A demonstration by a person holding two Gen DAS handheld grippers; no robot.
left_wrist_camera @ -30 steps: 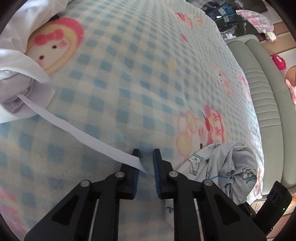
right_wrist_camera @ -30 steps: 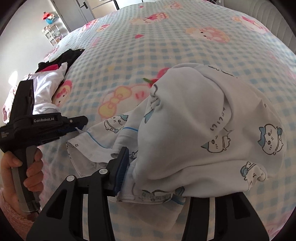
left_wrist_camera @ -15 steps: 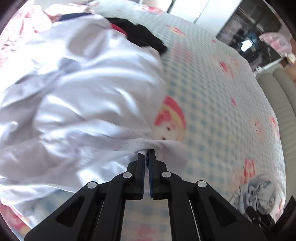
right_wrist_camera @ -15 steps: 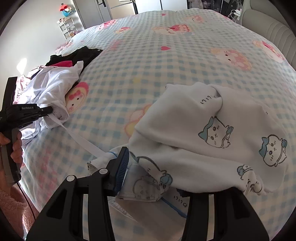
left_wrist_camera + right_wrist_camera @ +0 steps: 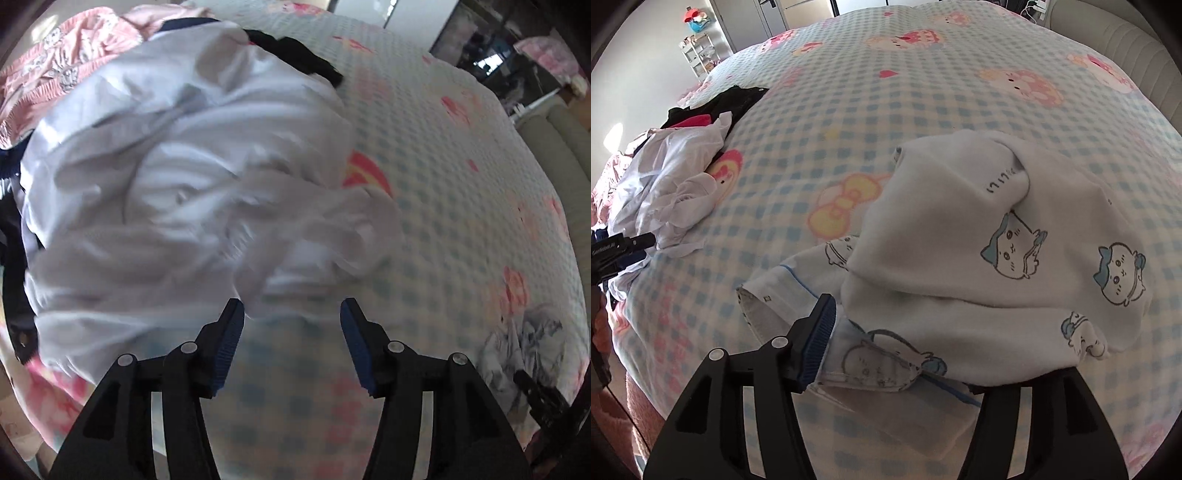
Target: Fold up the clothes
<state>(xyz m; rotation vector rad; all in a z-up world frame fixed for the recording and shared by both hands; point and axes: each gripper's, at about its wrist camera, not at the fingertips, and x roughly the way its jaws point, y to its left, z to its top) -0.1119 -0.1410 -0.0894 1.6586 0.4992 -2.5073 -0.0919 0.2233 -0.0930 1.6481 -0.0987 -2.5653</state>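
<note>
— Any writing legible?
— Grey letters, roughly "ıııılı", on the pyjamas (image 5: 1015, 236), upside down beside a cartoon cat print. White lettering on the left gripper's (image 5: 618, 245) body at 9 o'clock in the right view, too small to make out.

— Left gripper (image 5: 291, 314) state?
— Jaws wide apart, nothing between them. Half a second ago pressed together at the shirt's edge; a second ago nearly closed beside a white strip. Now clear of both.

— And the shirt (image 5: 177, 177)?
— Heaped at 10 o'clock in the left view, blurred, on the bed (image 5: 461, 206); hem just ahead of the left finger (image 5: 231, 332). Black garment (image 5: 295, 55) behind it at 12, pink garment (image 5: 74, 55) at 11.

— Right gripper (image 5: 886, 325)?
— Clamped on pyjamas, as before. Left finger (image 5: 816, 339) against the blue-piped edge; right finger buried under cloth. Bulk of the pyjamas draped over it toward 2 o'clock, lower and flatter on the bed than a second ago.

— The strip?
— Gone from the bed between shirt and pyjamas, where it stretched half a second ago.
</note>
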